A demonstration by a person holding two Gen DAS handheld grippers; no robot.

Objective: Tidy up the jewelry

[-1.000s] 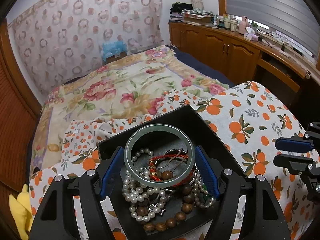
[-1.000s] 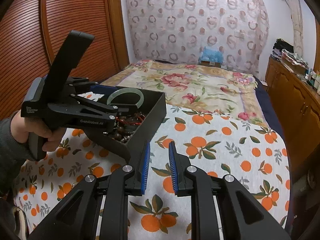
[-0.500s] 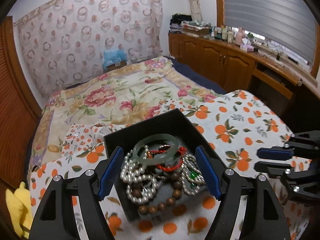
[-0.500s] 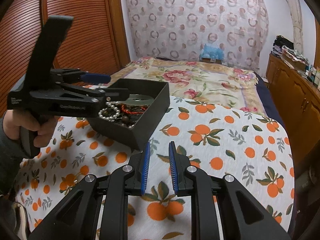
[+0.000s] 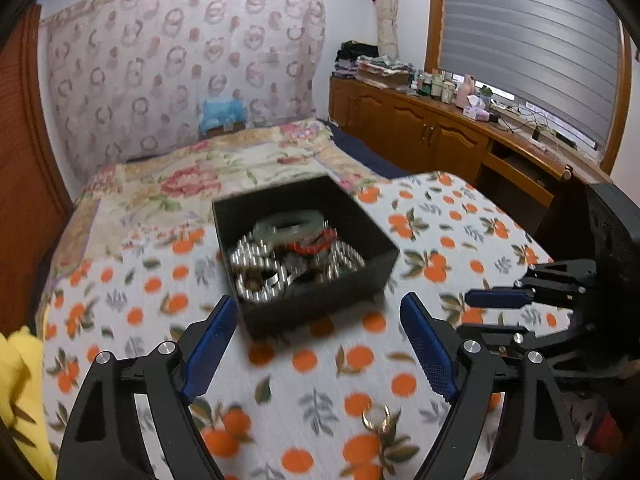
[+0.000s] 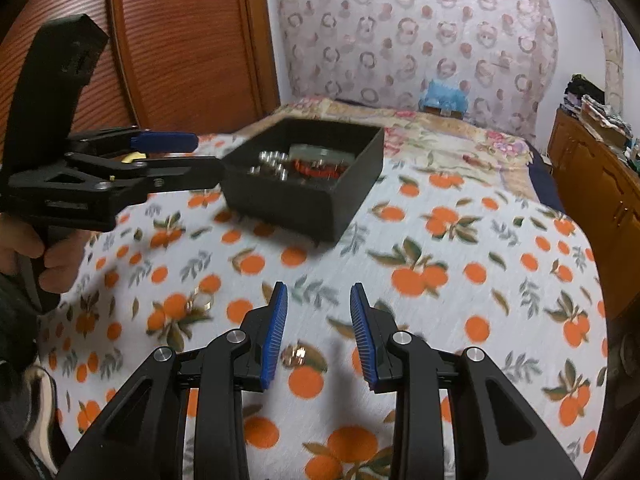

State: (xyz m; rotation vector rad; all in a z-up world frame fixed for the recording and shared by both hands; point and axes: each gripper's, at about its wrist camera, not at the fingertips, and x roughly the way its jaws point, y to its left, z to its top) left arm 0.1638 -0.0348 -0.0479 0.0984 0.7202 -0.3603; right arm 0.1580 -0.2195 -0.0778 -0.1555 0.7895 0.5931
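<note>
A black box (image 5: 320, 300) (image 6: 304, 204) stands on the orange-print cloth. It holds a green bangle (image 5: 288, 220), pearls (image 5: 252, 268) and a red bracelet (image 5: 320, 240). My left gripper (image 5: 318, 300) (image 6: 192, 156) hangs just short of the box's near wall, its jaws opening with nothing between them. My right gripper (image 6: 319, 287) (image 5: 492, 312) hovers low over the cloth, its jaws opening too. A small gold piece (image 6: 294, 356) lies on the cloth between its fingers, untouched by the pads. Another gold ring (image 6: 200, 302) (image 5: 376, 420) lies loose beneath the left gripper.
The orange-print cloth (image 6: 440, 240) covers the near end of a bed with a floral quilt (image 5: 192, 176). A wooden cabinet (image 5: 432, 140) runs along the right, a wooden wardrobe (image 6: 180, 48) along the left. Something yellow (image 5: 20, 392) lies at the cloth's left edge. A hand (image 6: 24, 248) holds the left gripper.
The left gripper let the green bangle go into the box, then drew back from the box. The right gripper sank toward the cloth and its jaws widened.
</note>
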